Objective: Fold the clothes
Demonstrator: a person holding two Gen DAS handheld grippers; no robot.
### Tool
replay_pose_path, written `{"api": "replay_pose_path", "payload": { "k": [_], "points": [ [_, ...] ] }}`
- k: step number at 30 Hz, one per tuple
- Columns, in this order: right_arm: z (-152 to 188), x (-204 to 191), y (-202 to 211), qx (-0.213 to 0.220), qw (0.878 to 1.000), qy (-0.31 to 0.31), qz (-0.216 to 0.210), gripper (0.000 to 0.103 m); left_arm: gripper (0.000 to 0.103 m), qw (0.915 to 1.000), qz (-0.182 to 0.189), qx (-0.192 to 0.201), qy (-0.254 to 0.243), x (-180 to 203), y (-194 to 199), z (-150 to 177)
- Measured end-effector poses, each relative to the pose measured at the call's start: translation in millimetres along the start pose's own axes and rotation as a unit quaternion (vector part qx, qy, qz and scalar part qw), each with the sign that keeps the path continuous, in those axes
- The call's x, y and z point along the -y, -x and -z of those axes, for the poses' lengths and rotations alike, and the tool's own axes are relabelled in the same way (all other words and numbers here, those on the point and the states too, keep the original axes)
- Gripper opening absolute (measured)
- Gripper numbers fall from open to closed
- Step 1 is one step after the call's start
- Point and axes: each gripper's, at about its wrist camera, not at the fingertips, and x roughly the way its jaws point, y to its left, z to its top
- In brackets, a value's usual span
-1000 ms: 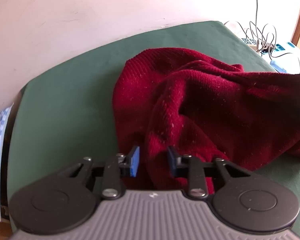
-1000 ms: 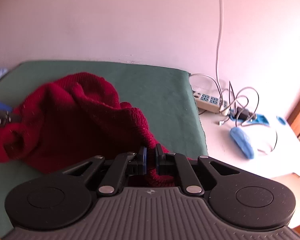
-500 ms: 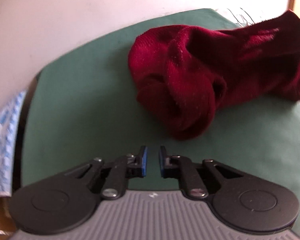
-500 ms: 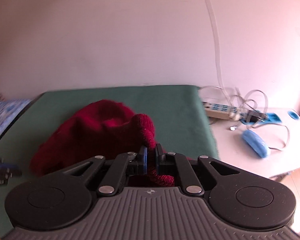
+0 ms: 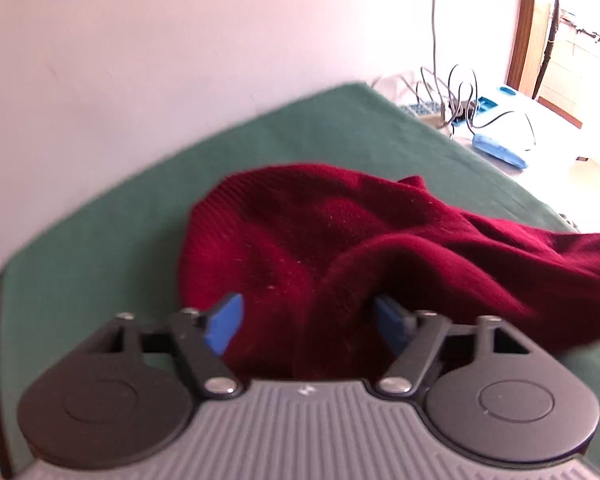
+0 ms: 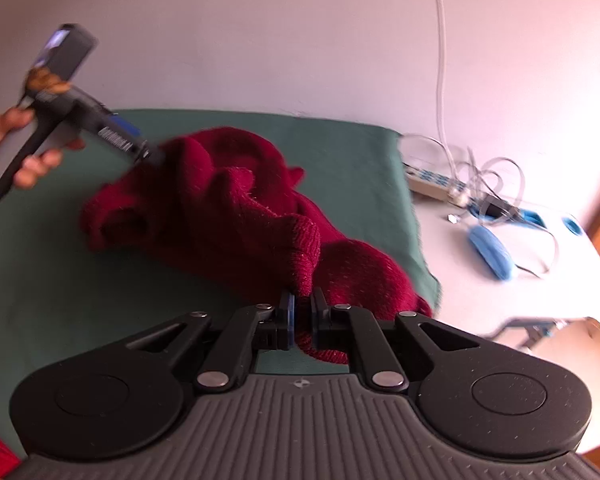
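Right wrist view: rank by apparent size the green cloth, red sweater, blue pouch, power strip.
1. green cloth, covers most of the tabletop.
2. red sweater, crumpled on it, one edge pinched in the right claw.
3./4. blue pouch and power strip: look alike in size; the cables partly hide the strip, so no ranking.

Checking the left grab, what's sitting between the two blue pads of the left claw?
A bunched fold of the red sweater sits inside the left claw, whose jaws are opening; the left wrist view shows it.
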Motion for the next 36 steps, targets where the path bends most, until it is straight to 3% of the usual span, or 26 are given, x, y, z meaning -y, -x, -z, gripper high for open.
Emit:
{"api": "replay_pose_path", "payload": {
  "k": [1, 2, 7, 13, 18, 21, 24, 25, 26, 27, 29, 32, 34, 36],
  "points": [
    [3, 0, 2, -0.001, 1.0, -0.002, 0.006, 0.007, 0.028, 0.9998, 0.008, -0.019, 0.0, 1, -11, 1],
    [7, 0, 4, -0.001, 1.0, -0.004, 0.011, 0.007, 0.017, 0.9996, 0.012, -0.024, -0.003, 4, -14, 6],
    [15, 0, 4, -0.007, 1.0, -0.009, 0.026, 0.007, 0.014, 0.9997, 0.014, 0.01, -0.017, 25, 13, 41],
    [5, 5, -11, 0.0, 1.0, 0.003, 0.008, 0.007, 0.013, 0.9982, 0.004, 0.058, 0.018, 32, 102, 99],
    [2, -4, -32, -0.029, 0.998, 0.048, -0.042, 0.007, 0.015, 0.9995, -0.025, 0.011, 0.016, 44, 145, 165],
    [11, -13, -49, -0.067, 0.992, 0.085, -0.058, 0.007, 0.02, 0.9992, -0.038, -0.013, 0.004, 55, 155, 187],
    [19, -15, -51, -0.083, 0.986, 0.124, -0.068, 0.008, 0.036, 0.9988, -0.042, -0.026, -0.002, 64, 165, 199],
    [21, -16, -52, -0.088, 0.984, 0.137, -0.071, 0.01, 0.047, 0.9987, -0.042, -0.027, -0.008, 65, 171, 202],
    [24, -16, -52, -0.092, 0.982, 0.15, -0.074, 0.011, 0.067, 0.9986, -0.041, -0.029, -0.015, 66, 176, 204],
    [25, -15, -51, -0.092, 0.98, 0.156, -0.083, 0.012, 0.072, 0.9985, -0.04, -0.03, -0.023, 66, 182, 207],
    [27, -9, -44, -0.086, 0.978, 0.16, -0.1, 0.014, 0.071, 0.9971, -0.058, -0.024, -0.042, 65, 191, 204],
    [27, -2, -29, -0.066, 0.978, 0.151, -0.129, 0.026, 0.072, 0.9939, -0.067, -0.004, -0.088, 63, 192, 184],
    [27, -3, -22, -0.049, 0.979, 0.143, -0.133, 0.049, 0.075, 0.9897, -0.066, 0.013, -0.126, 61, 188, 166],
    [26, -7, -21, -0.041, 0.981, 0.152, -0.115, 0.049, 0.079, 0.9861, -0.029, 0.014, -0.163, 60, 170, 151]
  ]
}}
